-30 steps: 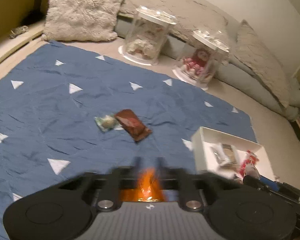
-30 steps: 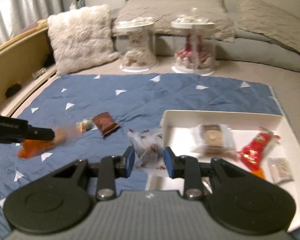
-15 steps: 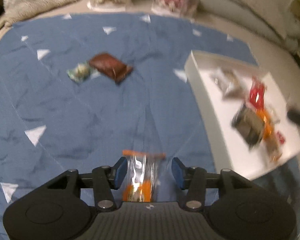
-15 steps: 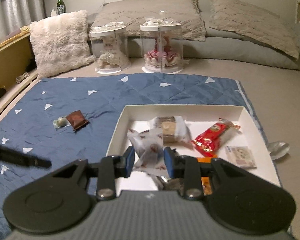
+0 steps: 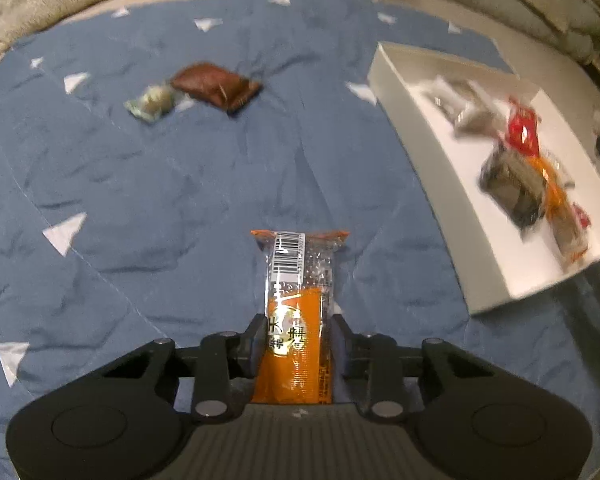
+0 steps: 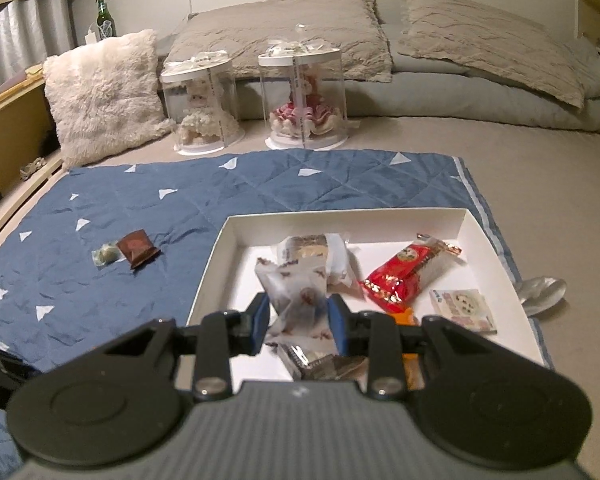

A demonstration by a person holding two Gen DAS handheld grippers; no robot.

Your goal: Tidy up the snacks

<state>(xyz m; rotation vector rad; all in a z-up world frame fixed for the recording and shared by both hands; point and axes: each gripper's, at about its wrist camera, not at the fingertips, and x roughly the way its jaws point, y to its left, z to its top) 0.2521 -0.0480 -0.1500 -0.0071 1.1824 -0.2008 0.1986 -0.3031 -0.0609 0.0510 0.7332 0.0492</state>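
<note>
My left gripper [image 5: 297, 332] is shut on a long orange snack packet [image 5: 298, 312] and holds it above the blue mat [image 5: 140, 200], left of the white box [image 5: 424, 184]. My right gripper [image 6: 299, 316] is shut on a white printed snack packet [image 6: 296, 300] and holds it over the near left part of the white box [image 6: 216, 256]. The box holds several snacks, among them a red packet [image 6: 408, 276]. A brown packet [image 5: 216, 86] and a small green-white packet [image 5: 150, 102] lie on the mat; both also show in the right wrist view, brown [image 6: 138, 248] and green-white [image 6: 106, 255].
Two clear domed cases [image 6: 200, 108] [image 6: 304, 100] stand beyond the mat, with a fluffy pillow [image 6: 100, 92] at the left and grey cushions [image 6: 480, 40] behind. A silver wrapper [image 6: 544, 290] lies right of the box. A wooden ledge [image 6: 8, 120] runs along the left.
My left gripper tilted down toward the mat and closed in on the orange packet. My right gripper carried the white packet from the mat's edge to above the box.
</note>
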